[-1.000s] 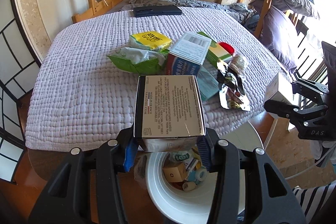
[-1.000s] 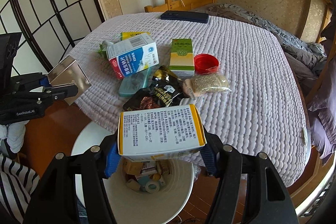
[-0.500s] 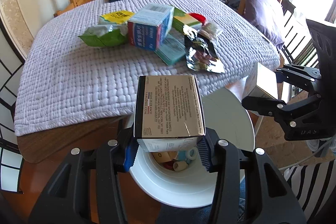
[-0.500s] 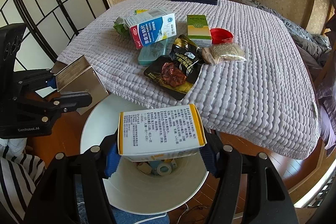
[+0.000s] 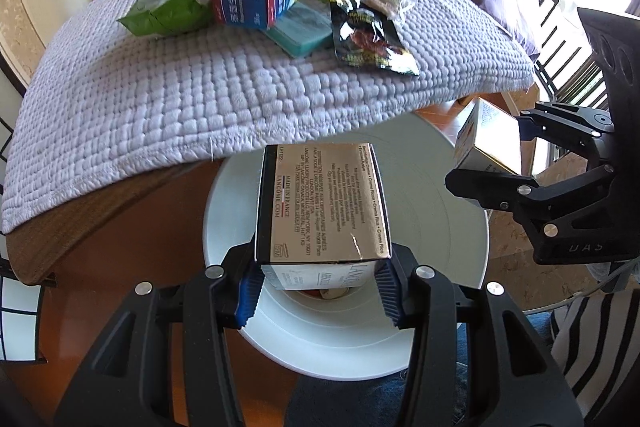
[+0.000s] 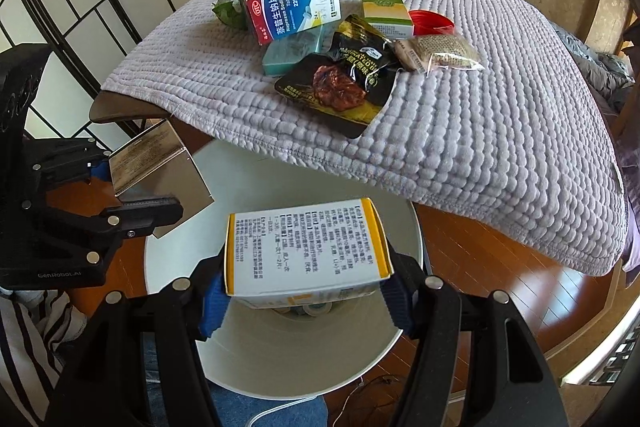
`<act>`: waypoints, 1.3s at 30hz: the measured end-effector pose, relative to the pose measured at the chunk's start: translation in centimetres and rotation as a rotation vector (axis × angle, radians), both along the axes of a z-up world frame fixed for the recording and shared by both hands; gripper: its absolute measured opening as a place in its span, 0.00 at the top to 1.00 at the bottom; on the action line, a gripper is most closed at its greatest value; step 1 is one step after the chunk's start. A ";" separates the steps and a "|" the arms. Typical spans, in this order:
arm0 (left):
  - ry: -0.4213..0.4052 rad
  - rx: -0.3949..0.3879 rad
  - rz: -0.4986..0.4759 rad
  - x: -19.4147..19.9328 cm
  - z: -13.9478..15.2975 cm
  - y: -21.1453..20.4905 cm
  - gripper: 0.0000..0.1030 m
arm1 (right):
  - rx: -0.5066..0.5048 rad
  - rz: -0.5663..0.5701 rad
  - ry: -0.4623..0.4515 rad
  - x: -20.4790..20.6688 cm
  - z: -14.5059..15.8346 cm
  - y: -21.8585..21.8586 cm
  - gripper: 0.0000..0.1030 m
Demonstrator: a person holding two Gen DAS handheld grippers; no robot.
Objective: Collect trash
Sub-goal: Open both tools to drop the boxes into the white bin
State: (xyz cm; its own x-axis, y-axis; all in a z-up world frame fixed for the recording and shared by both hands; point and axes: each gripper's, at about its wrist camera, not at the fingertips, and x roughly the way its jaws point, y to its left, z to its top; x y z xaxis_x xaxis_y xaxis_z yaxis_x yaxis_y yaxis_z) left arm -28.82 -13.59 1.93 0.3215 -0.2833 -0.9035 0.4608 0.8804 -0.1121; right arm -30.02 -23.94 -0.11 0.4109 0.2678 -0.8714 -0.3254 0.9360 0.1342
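- We have a bed (image 5: 224,95) with a quilted cover, and trash in a loose heap on it: a blue-and-red pill box (image 6: 292,9), a green box (image 6: 384,7), a teal case (image 6: 292,53), a black foil pouch (image 6: 340,83), a clear grain packet (image 6: 436,53), a red lid (image 6: 432,21) and a green wrapper (image 5: 168,15)
- Just beside the bed's edge stands our white bin (image 5: 436,187), with some scraps already at the bottom
- Our left gripper (image 5: 318,285) pinches a gold box (image 5: 322,205) above the bin's mouth
- Our right gripper (image 6: 304,297) pinches a yellow-edged box (image 6: 304,247) over the same bin
- We judge the task partly done: two boxes need only letting go, while the heap on the bed is left to collect
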 end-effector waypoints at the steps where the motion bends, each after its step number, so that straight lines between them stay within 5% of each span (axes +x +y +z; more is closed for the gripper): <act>1: 0.007 0.010 0.000 0.1 -0.3 -0.1 0.52 | -0.006 -0.001 0.002 0.0 -0.2 0.1 0.39; 39: 0.032 0.126 -0.017 -0.5 -7.1 -2.6 0.51 | -0.072 -0.018 0.024 0.4 -6.2 3.8 0.39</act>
State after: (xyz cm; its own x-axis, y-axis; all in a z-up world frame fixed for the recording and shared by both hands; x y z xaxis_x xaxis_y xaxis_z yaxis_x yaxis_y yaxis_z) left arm -29.29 -16.19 -5.20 0.2879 -0.1721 -0.9421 0.4740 0.8804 -0.0160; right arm -29.64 -20.09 -6.35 0.3939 0.1972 -0.8978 -0.3058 0.9492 0.0743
